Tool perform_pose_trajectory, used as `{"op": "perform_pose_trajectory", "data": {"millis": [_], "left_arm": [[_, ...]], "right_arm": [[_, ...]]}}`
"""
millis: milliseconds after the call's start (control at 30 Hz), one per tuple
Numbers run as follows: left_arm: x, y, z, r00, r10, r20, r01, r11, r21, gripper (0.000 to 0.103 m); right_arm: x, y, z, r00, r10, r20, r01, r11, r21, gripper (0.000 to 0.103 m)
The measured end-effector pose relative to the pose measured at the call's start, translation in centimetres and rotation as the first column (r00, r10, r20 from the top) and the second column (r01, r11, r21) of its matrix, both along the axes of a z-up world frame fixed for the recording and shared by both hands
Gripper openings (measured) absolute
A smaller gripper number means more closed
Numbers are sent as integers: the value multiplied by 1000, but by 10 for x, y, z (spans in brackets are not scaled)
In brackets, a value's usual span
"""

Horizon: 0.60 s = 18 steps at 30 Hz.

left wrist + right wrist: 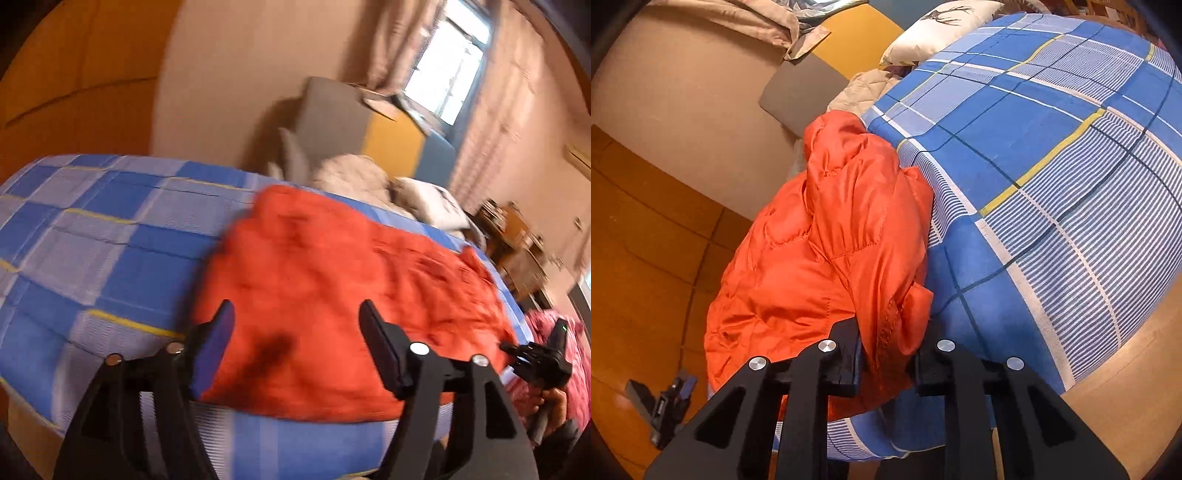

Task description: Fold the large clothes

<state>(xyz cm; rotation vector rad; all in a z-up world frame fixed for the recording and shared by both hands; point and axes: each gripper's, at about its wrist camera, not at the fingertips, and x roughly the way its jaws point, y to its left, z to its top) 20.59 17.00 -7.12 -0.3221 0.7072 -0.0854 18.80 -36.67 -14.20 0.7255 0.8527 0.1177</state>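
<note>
The jacket (827, 236) is clamped at its near edge by the right gripper (886, 354); its length runs away along the bed (1052, 166). The left gripper (295, 347), fingers apart, is held above it.

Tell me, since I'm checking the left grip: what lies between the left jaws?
Nothing is pinched. In the left wrist view the open left gripper frames only the orange puffer jacket lying beyond on the bed sheet.
</note>
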Motion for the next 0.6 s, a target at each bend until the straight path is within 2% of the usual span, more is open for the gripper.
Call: {"op": "perform_pose_trajectory", "data": {"millis": [67,167,200,267,300,333,367,433,600], "left_arm": [[3,29,-12,999,-18,-43,16,998,-61,72],[10,50,-38,993,-72,-96,58,988,-146,72],[14,56,-50,990,-82,-118,56,977,-205,71],[22,56,-67,984,-121,-131,78,952,-297,54],[25,55,-73,982,-125,-142,77,950,-302,29],[24,51,-76,981,-128,-147,77,947,-311,16],[21,50,-78,981,-139,-133,88,939,-332,12],[11,46,-73,983,-145,-109,105,945,-311,7],[-9,54,-72,982,-145,-121,101,944,-315,6]], "right_arm": [[-1,1,1,1000,-2,-5,2,1000,-8,20],[-1,2,3,1000,-7,-14,7,1000,-19,20],[0,2,3,1000,-8,-16,8,1000,-23,20],[0,3,4,1000,-10,-22,10,1000,-29,20],[0,3,5,1000,-11,-25,10,999,-32,20],[0,4,5,1000,-11,-27,10,999,-36,20],[0,5,7,1000,-6,-28,5,999,-45,20],[-1,6,9,1000,2,-28,-4,999,-52,20],[-10,10,13,998,55,-31,-57,996,-73,20]]}}
